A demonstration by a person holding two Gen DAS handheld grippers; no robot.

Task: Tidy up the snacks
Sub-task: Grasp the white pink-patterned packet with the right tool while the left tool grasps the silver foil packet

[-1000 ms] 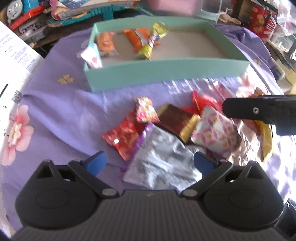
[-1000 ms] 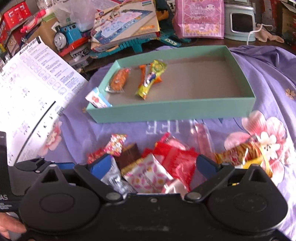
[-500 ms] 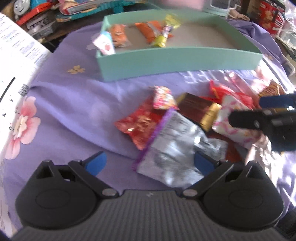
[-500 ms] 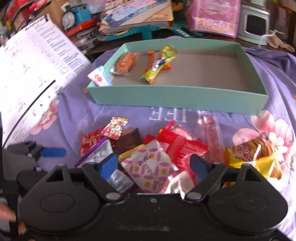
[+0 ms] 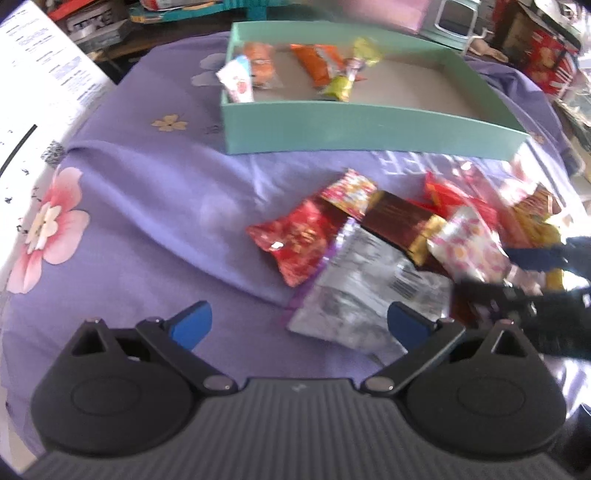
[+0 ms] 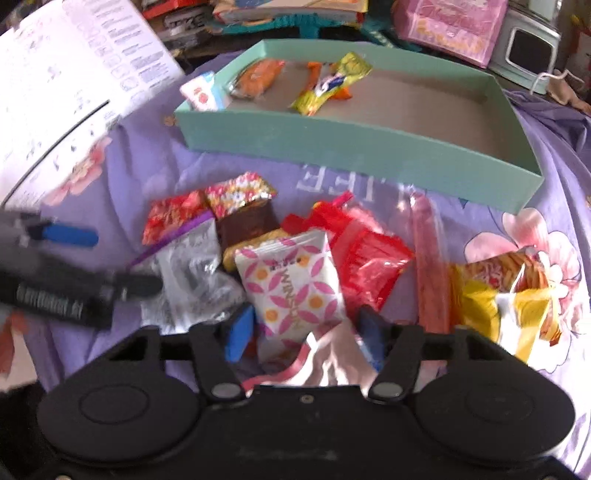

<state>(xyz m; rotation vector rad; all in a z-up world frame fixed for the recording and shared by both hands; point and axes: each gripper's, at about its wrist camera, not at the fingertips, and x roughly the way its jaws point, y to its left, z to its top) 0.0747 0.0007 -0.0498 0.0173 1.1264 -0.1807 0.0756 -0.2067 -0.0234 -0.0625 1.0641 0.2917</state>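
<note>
A teal box on the purple cloth holds several snacks, among them an orange packet and a yellow-green candy. In front of it lies a loose pile with a red packet, a brown bar and a silver packet. My right gripper is low over the pile. Its jaws are closing around the bottom edge of a white packet with pink petals, which sits between the blue pads. My left gripper stands open at the pile's left side, the silver packet's corner between its fingers.
A white printed sheet lies at the left. Books, a pink bag and a small white appliance crowd the table behind the box. A yellow and orange wrapper and a pink stick lie to the right.
The right gripper's jaws have narrowed from wide apart onto the pink-petal packet, and it has sunk closer to the pile. The left gripper has drifted left, so the pile sits further right in its view.
</note>
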